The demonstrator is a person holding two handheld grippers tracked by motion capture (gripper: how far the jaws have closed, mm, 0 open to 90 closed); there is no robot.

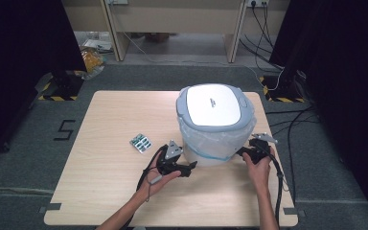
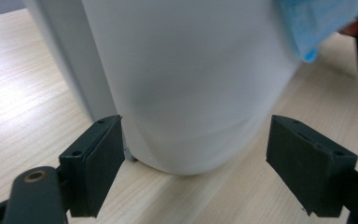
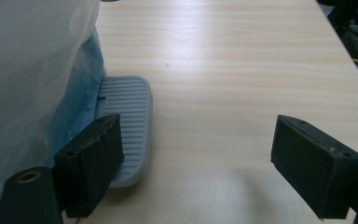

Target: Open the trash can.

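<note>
Item: pedal bin [image 1: 214,125], white plastic, round-bodied and tapering toward the base, standing upright on the right half of a pale wood-grain table [image 1: 105,191], toward the far edge. Lid [image 1: 213,104]: grey rim with a glossy white centre panel, closed flat. Liner: translucent bag [image 1: 220,136] with a blue edge, folded out over the rim and hanging loosely down the upper wall; in the left gripper view a blue corner of it [image 2: 307,23] hangs at the upper right. Foot pedal [image 3: 128,126]: grey, ribbed, rounded corners, lying low on the table at the base of the bin.

Left gripper [image 1: 190,167]: held in the person's left hand [image 1: 160,179], just beside the bin's near-left base; jaws stand wide apart with the bin's lower wall [image 2: 191,93] ahead of them, the pads not pressing on it.

Right gripper [image 1: 243,152]: held in the right hand [image 1: 258,165], at the bin's near-right side; jaws stand wide with bare table between them, the left jaw over the pedal's near end.

Also present: a blister pack of green pills [image 1: 141,143], on the table left of the bin, well apart from it.
</note>
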